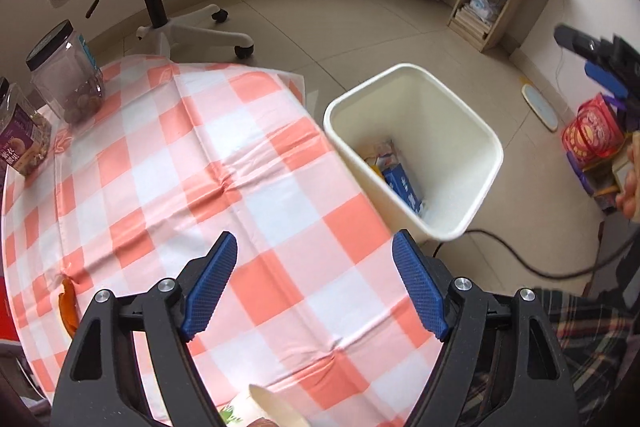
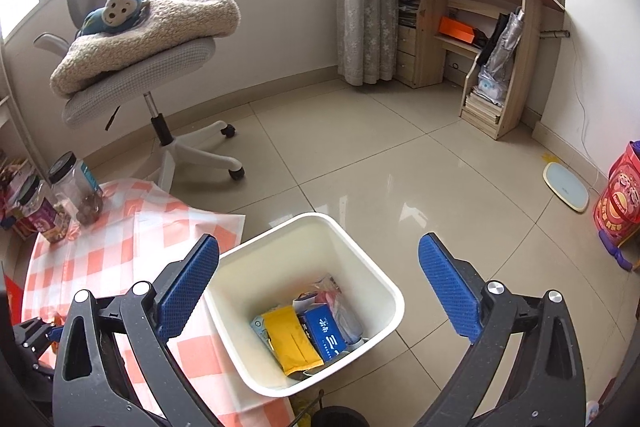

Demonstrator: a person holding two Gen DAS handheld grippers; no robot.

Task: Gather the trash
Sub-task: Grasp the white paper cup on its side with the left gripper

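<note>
A white trash bin (image 2: pixel 380 283) stands on the floor beside the table; it holds a yellow packet (image 2: pixel 290 337), a blue box (image 2: pixel 324 333) and clear wrappers. It also shows in the left wrist view (image 1: pixel 476 147). My right gripper (image 2: pixel 318 279) is open and empty, above the bin. My left gripper (image 1: pixel 316 267) is open and empty over the checked tablecloth (image 1: pixel 192 163). An orange scrap (image 1: pixel 67 307) lies at the table's left edge. A paper cup (image 1: pixel 272 407) shows at the bottom, under the left gripper.
Two snack jars (image 1: pixel 68 75) stand at the table's far left corner. An office chair (image 2: pixel 160 67) with a blanket and plush toy stands beyond the table. A desk with shelves (image 2: pixel 480 27) is at the back right. A red box (image 2: pixel 620 199) and a scale (image 2: pixel 566 187) are on the floor.
</note>
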